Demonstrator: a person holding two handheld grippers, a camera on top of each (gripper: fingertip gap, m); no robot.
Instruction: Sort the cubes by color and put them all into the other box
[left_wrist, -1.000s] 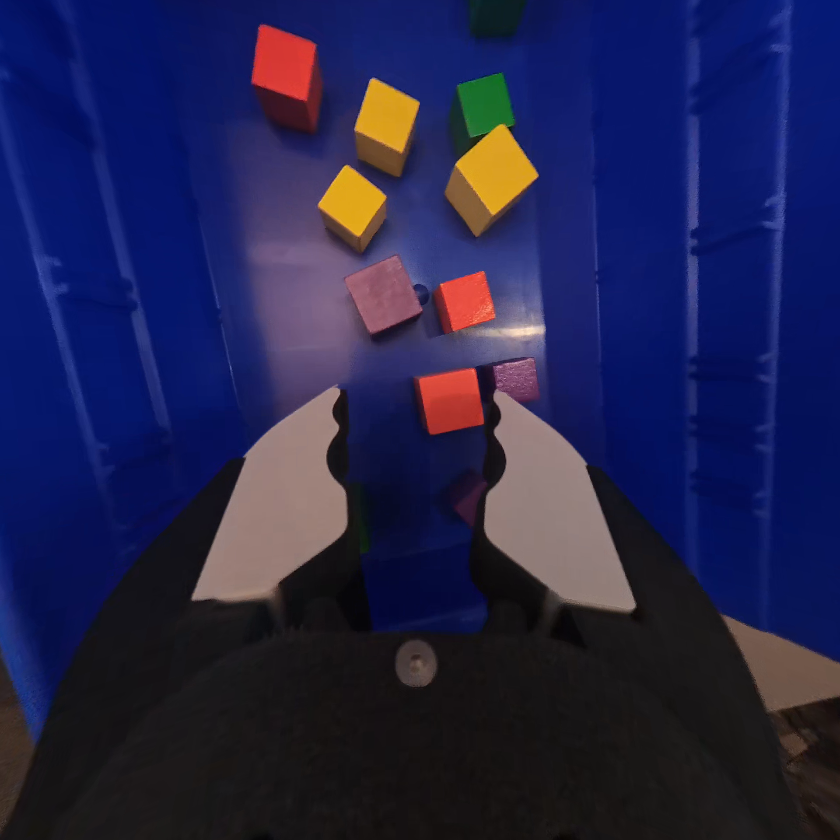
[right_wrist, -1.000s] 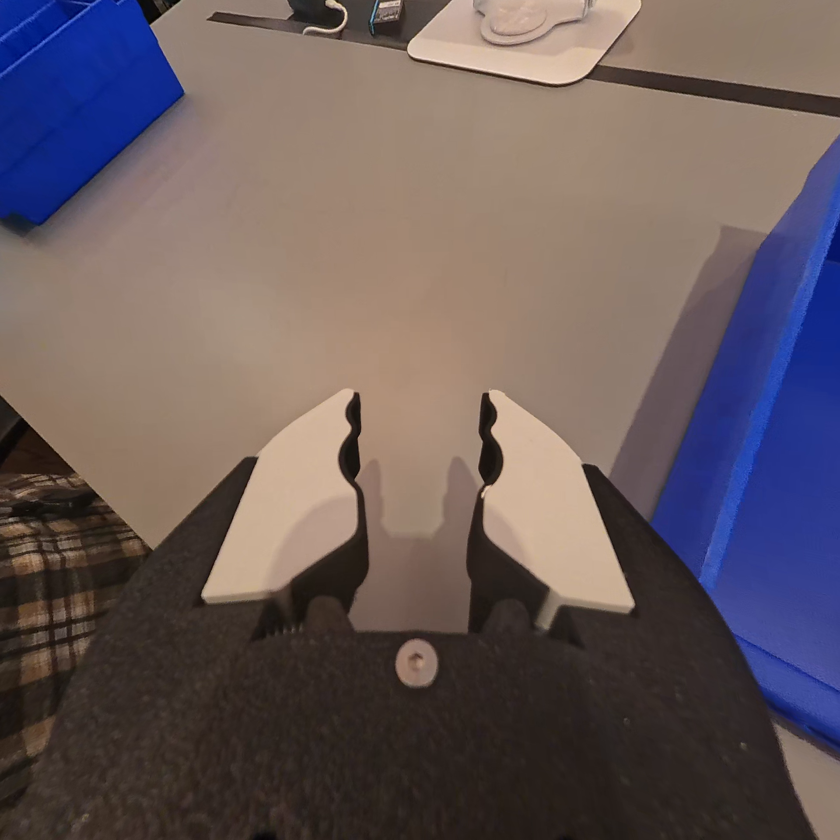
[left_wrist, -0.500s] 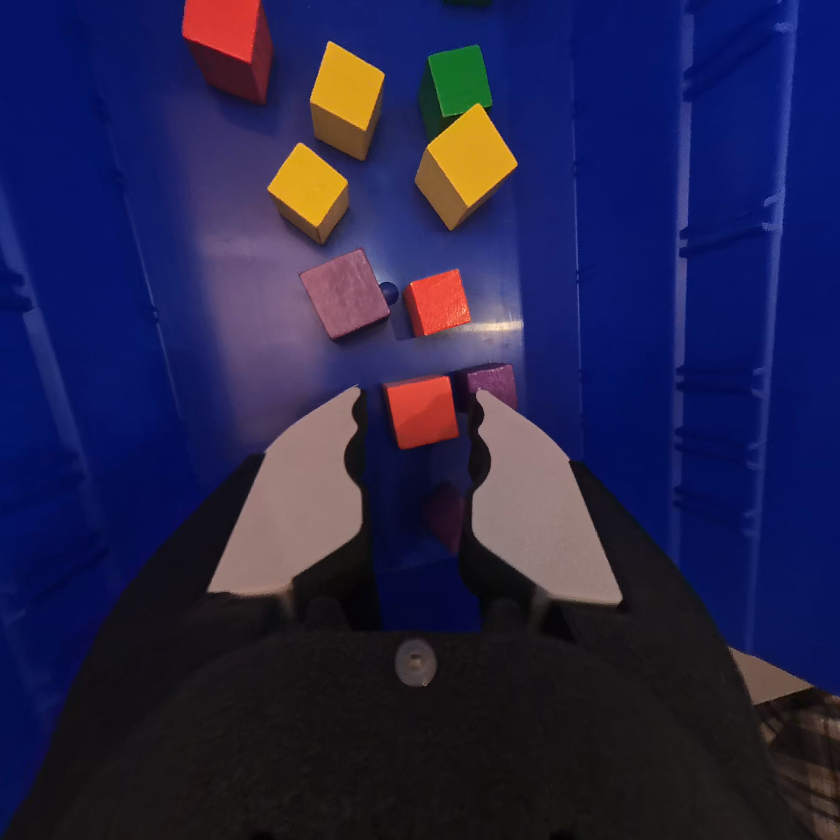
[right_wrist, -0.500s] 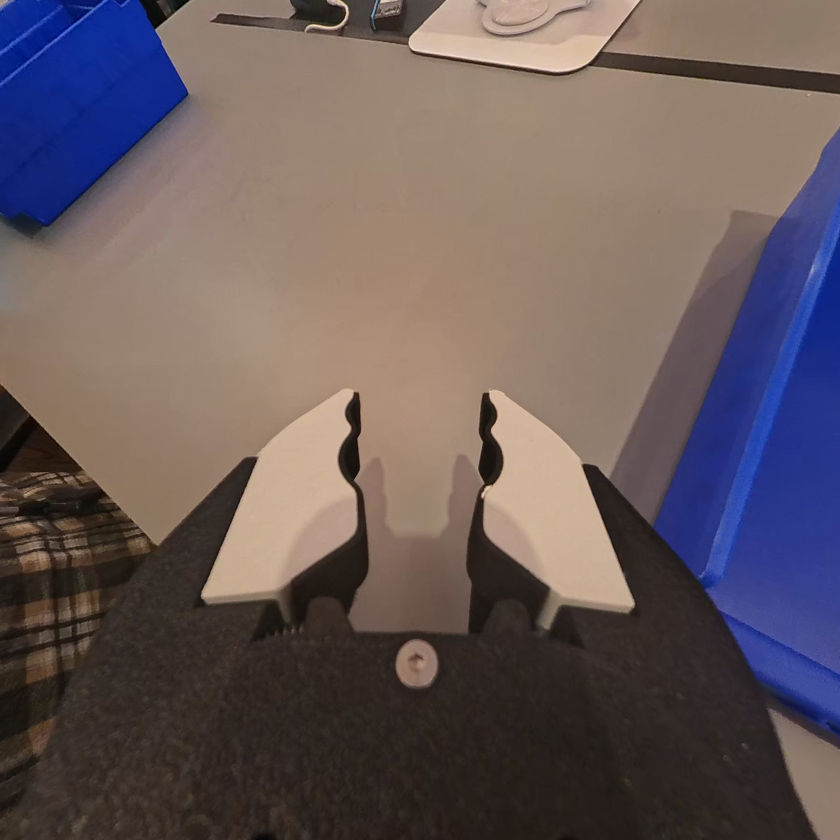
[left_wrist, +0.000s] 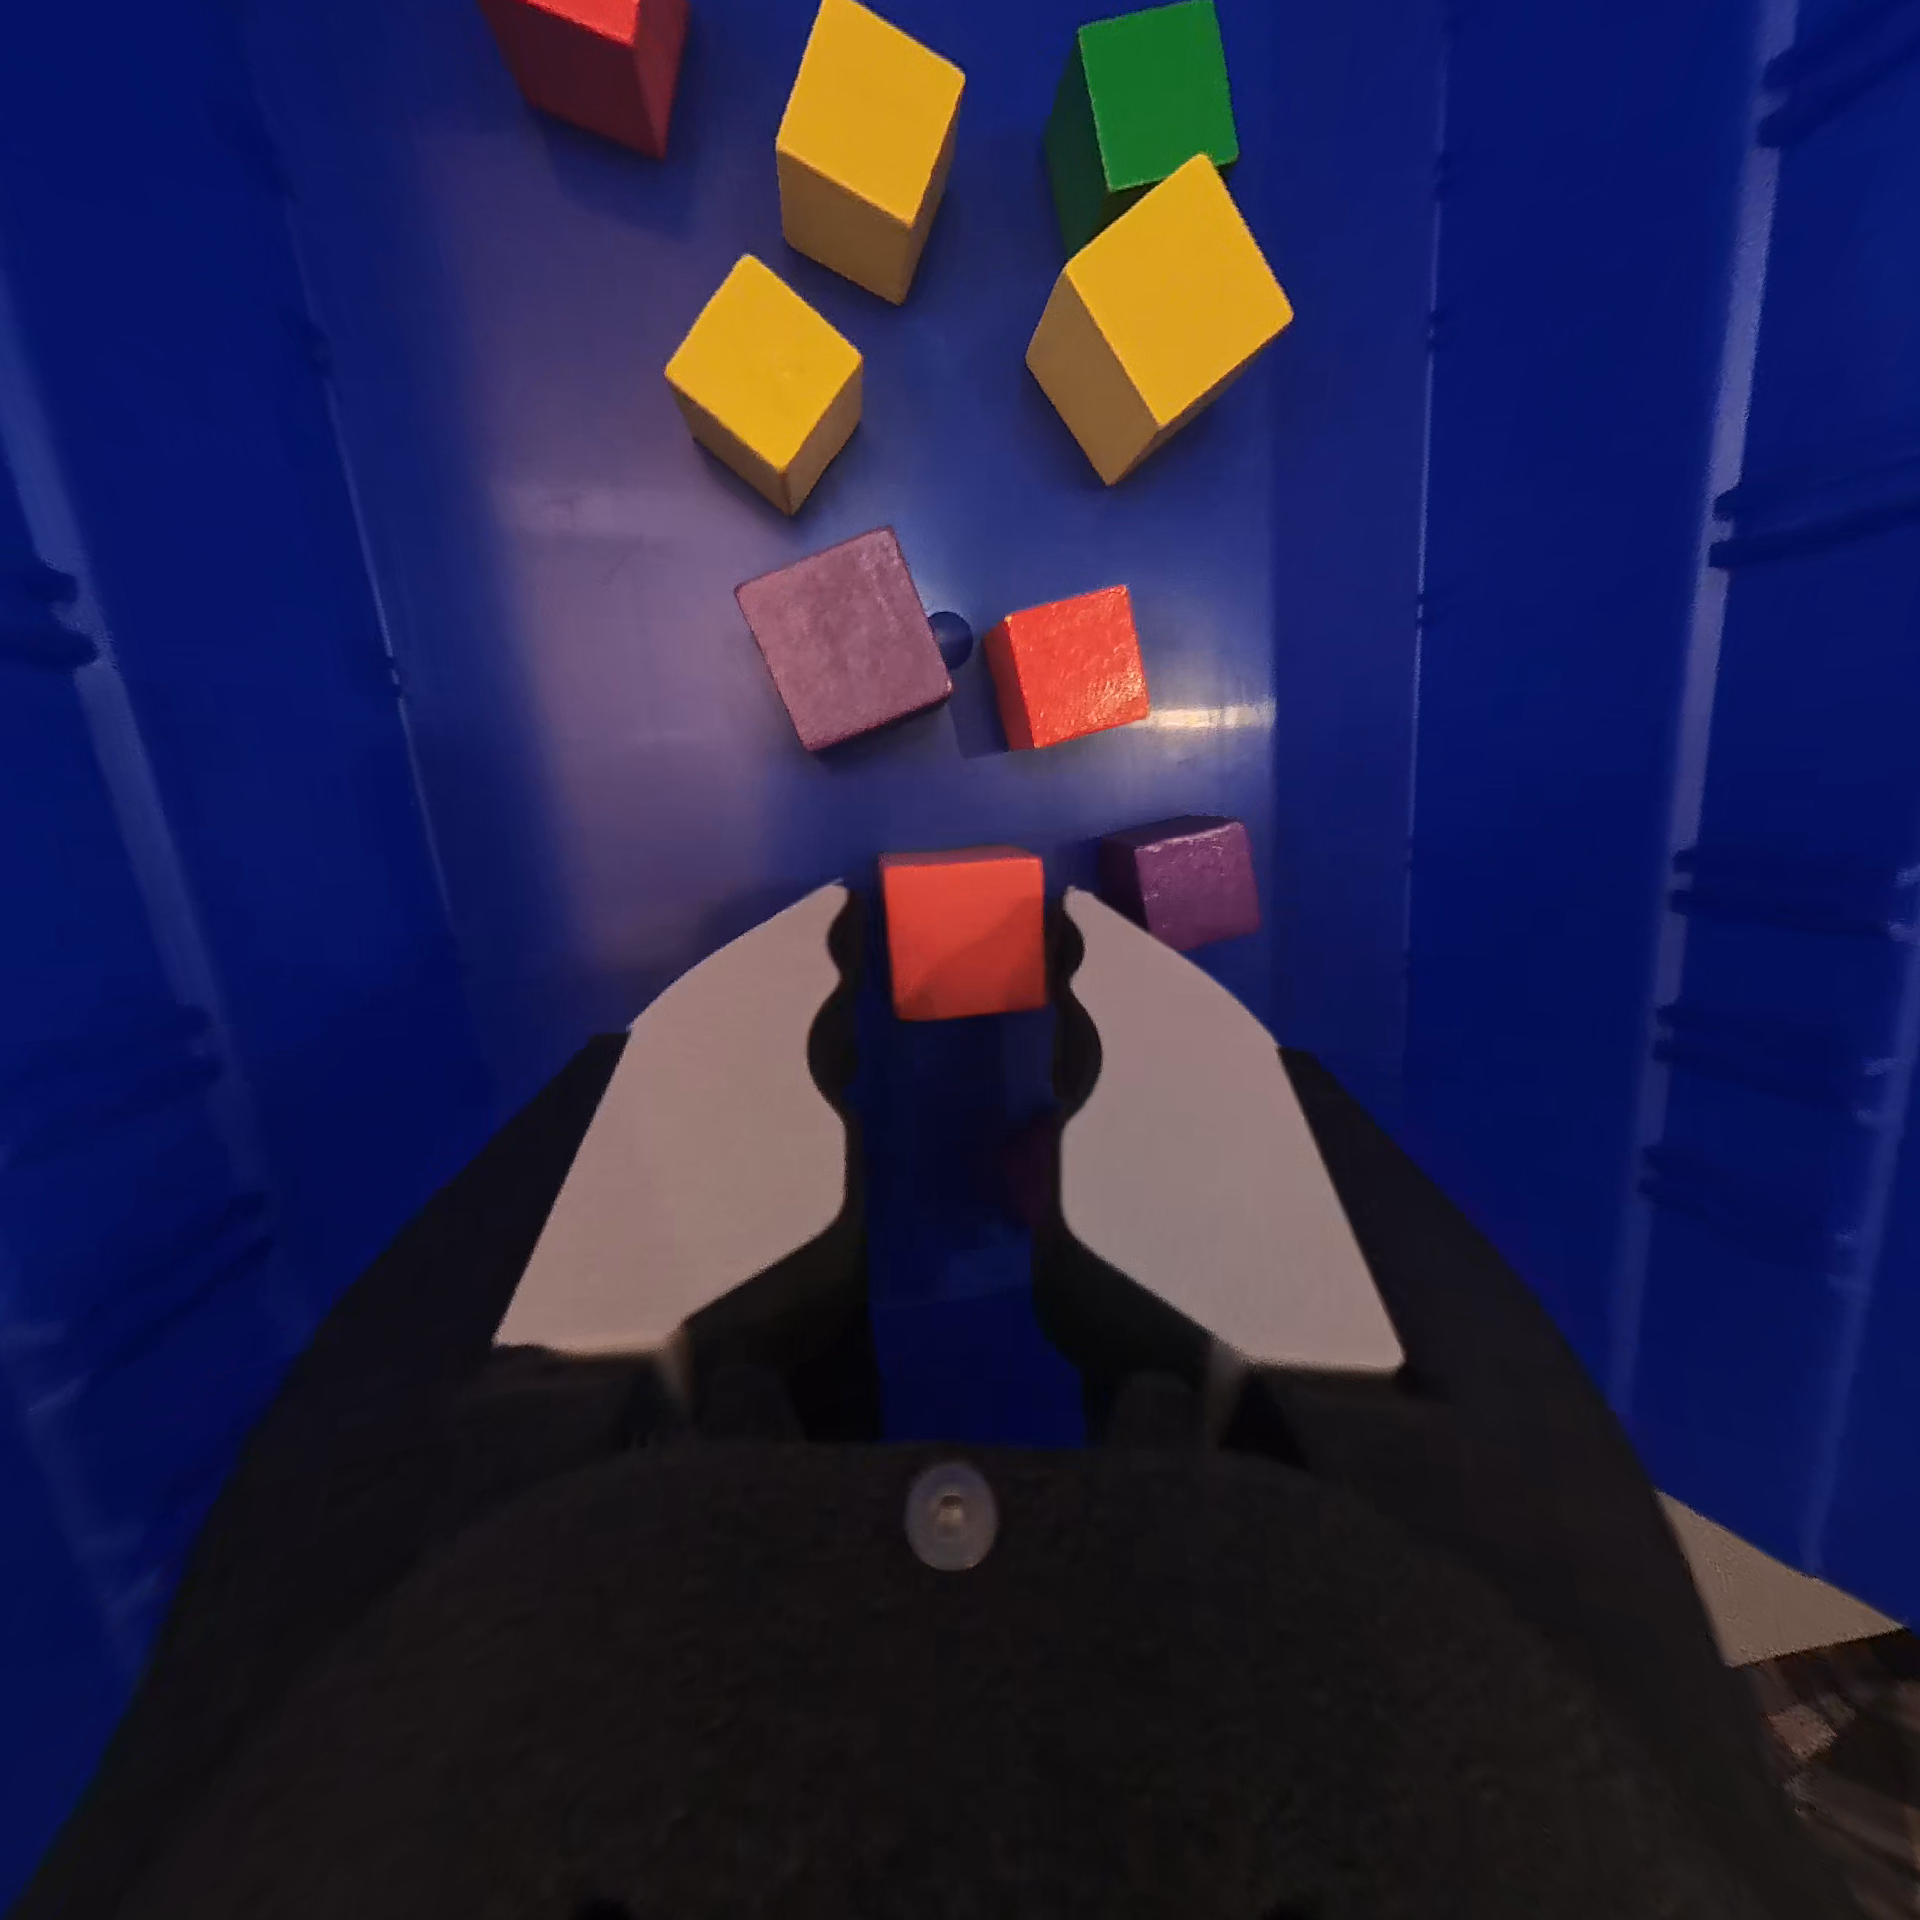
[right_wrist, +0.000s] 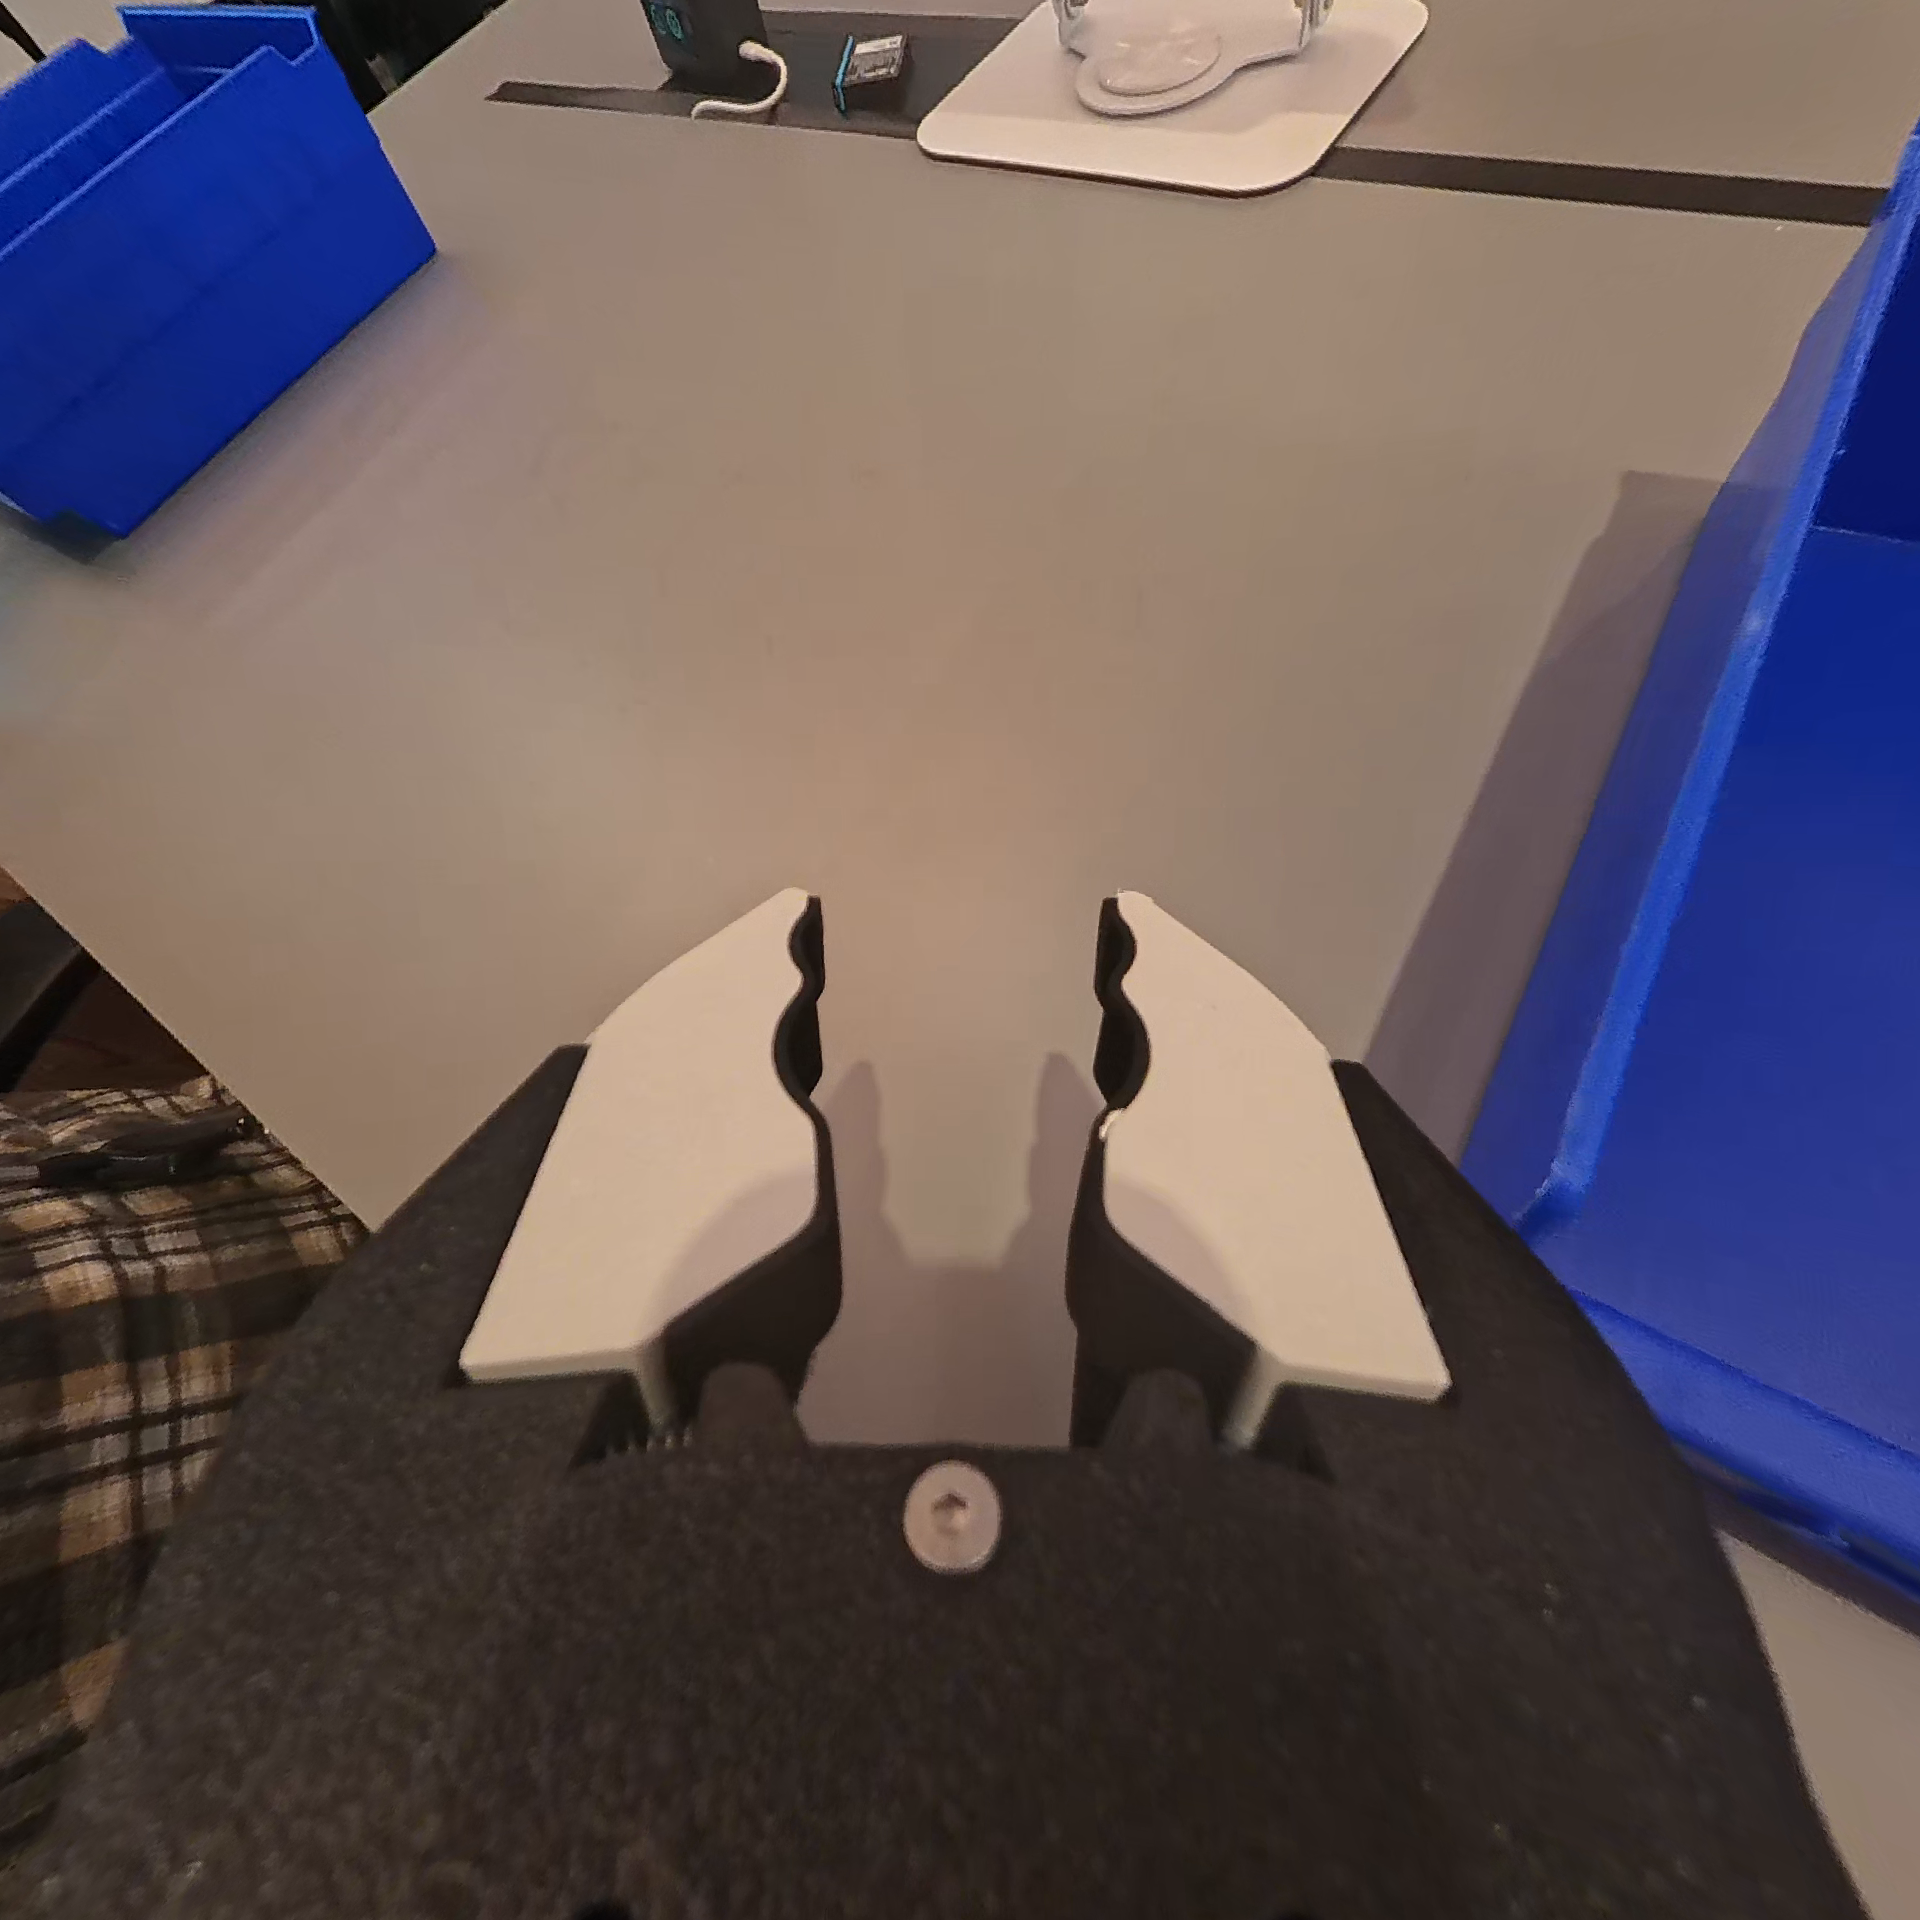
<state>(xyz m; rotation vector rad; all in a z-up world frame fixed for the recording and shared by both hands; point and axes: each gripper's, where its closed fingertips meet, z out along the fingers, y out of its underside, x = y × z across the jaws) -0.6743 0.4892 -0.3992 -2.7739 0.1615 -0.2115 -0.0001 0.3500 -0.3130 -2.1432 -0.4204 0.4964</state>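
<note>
Reaching down into a deep blue box (left_wrist: 312, 727), our left gripper (left_wrist: 956, 925) straddles an orange-red cube (left_wrist: 964, 930), one finger on each flat side. The jaws sit close against it, but we cannot tell whether they are already pinching or only about to, so we judge this the closing step of a pick. The approach from above suits the box's tall walls, which leave no sideways entry.

A small purple cube (left_wrist: 1184, 878) lies just beside the right finger, at two o'clock from the target; it could be nudged. At twelve o'clock sit a second orange-red cube (left_wrist: 1068, 665) and a larger purple cube (left_wrist: 844, 636). Farther up are three yellow cubes (left_wrist: 767, 379), a green cube (left_wrist: 1148, 94) and a red cube (left_wrist: 597, 62).

Our right gripper (right_wrist: 961, 909) hangs released and empty over the grey worktop (right_wrist: 935, 520), probably waiting its turn. Another blue box (right_wrist: 1714, 1039) stands at three o'clock, and blue bins (right_wrist: 187, 301) at ten o'clock.
</note>
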